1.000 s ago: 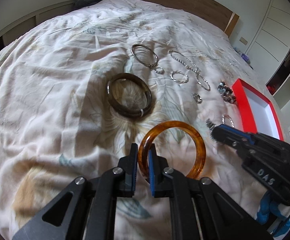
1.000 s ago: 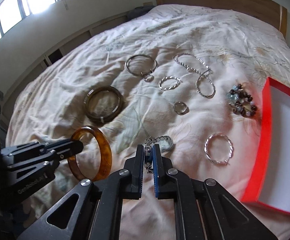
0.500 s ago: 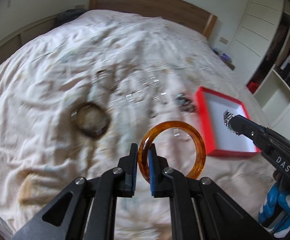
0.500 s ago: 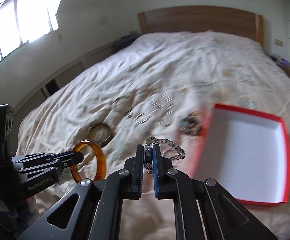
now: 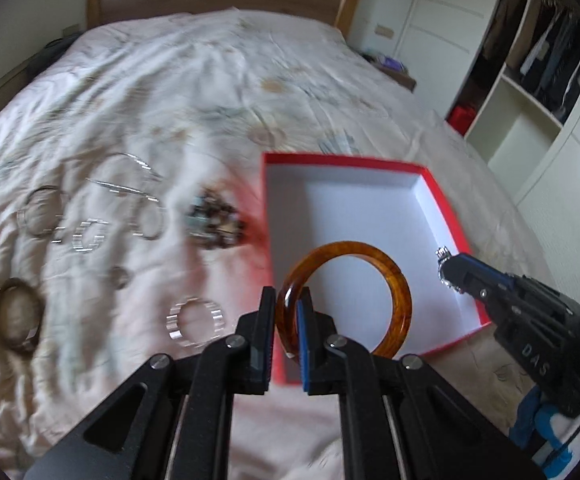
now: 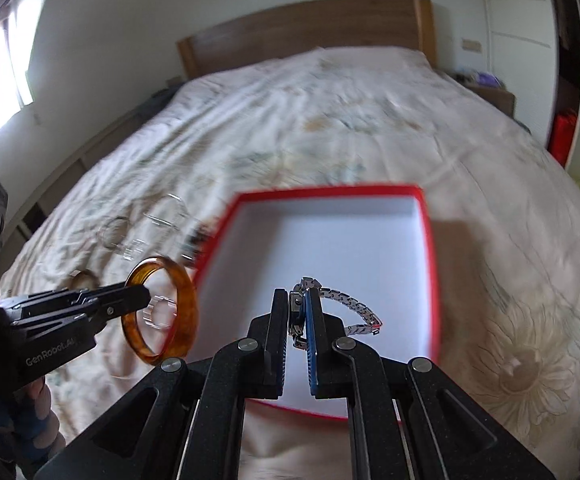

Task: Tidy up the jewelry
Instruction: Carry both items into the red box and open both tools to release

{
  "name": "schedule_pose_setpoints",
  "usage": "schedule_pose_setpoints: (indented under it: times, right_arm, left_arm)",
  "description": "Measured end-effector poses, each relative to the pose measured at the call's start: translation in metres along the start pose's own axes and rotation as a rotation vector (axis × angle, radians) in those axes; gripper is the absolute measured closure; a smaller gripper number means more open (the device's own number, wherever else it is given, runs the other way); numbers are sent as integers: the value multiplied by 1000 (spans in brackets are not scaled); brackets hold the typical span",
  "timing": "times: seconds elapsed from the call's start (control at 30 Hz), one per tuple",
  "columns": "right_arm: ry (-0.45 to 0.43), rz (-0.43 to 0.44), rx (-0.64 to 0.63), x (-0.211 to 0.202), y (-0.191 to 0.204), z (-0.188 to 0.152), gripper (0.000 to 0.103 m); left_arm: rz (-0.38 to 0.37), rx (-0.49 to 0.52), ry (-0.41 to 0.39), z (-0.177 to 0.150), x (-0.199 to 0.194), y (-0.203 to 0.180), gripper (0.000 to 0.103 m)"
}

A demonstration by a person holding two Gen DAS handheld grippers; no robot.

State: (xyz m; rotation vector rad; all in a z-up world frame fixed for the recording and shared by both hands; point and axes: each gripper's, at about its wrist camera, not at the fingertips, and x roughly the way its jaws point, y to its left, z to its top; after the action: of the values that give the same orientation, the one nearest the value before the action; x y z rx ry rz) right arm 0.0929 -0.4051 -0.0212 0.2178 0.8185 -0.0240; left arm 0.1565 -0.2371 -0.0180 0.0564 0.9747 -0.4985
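Over the red box [image 6: 428,240] we now hold both pieces, where a second ago they were low over the bedspread [image 5: 209,92]: our left gripper [image 5: 285,308] clamps the amber bangle [image 5: 400,300], our right gripper [image 6: 298,312] the silver link bracelet [image 6: 350,304]. We judge the drop comes next. Grippers read "GenRobot.AI" and "DAS"

Your bed [image 5: 217,80], under a rumpled floral cover, carries an open red box [image 5: 446,216] at centre right of the frame. At its left lie a dark bead cluster [image 5: 213,220], several blurred silver bangles [image 5: 41,212] and a dark bangle [image 5: 17,316] at far left.
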Motion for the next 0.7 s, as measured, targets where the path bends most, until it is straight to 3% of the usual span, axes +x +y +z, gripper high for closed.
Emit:
schedule_pose_setpoints:
  times: [0.3,0.6,0.7]
  right_arm:
    - [67,-61,23,27,-33,-18,94]
    - [95,-88,11,30,-32,-23,93]
    - [92,-96,14,27,-31,-23,86]
  left_arm:
    - [-8,24,98,-11,59,-24,94]
    - [-42,36,106,-14,63,-29,93]
    - [-51,32,108,-12,63,-28,92]
